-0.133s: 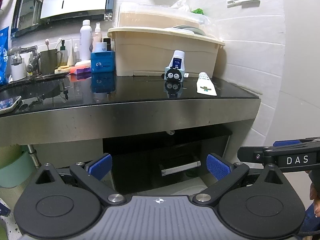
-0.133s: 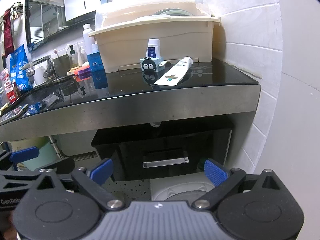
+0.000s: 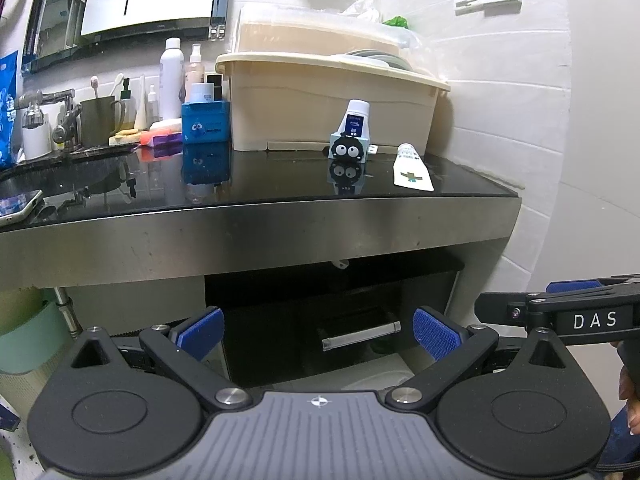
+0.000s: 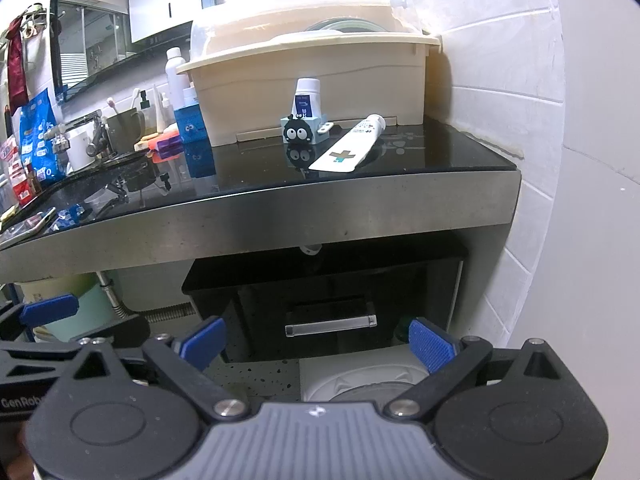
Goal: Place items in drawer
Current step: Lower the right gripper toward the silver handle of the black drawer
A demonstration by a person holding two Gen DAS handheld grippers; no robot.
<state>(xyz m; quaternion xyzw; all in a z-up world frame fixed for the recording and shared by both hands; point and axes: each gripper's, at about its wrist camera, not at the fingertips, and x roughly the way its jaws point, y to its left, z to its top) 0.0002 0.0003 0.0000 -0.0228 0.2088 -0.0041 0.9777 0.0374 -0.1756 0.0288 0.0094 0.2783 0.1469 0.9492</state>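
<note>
A black drawer unit with a silver handle [image 3: 360, 335] [image 4: 330, 325] stands shut under the black countertop [image 3: 280, 184] [image 4: 400, 164]. On the counter lie a white tube with a green cross [image 3: 412, 167] [image 4: 348, 143] and a small holder with googly eyes carrying a blue-white tube [image 3: 350, 136] [image 4: 303, 120]. My left gripper [image 3: 318, 334] is open and empty, low in front of the drawer. My right gripper [image 4: 318, 340] is open and empty, also level with the drawer; its side shows at the right of the left wrist view [image 3: 560, 312].
A beige lidded bin [image 3: 328, 108] [image 4: 312, 76] stands behind the items. A blue box [image 3: 206, 124], bottles, a cup, a faucet [image 3: 44, 108] and a phone [image 3: 16, 206] are to the left. A tiled wall [image 4: 520, 100] bounds the right. A white round object [image 4: 360, 380] lies on the floor.
</note>
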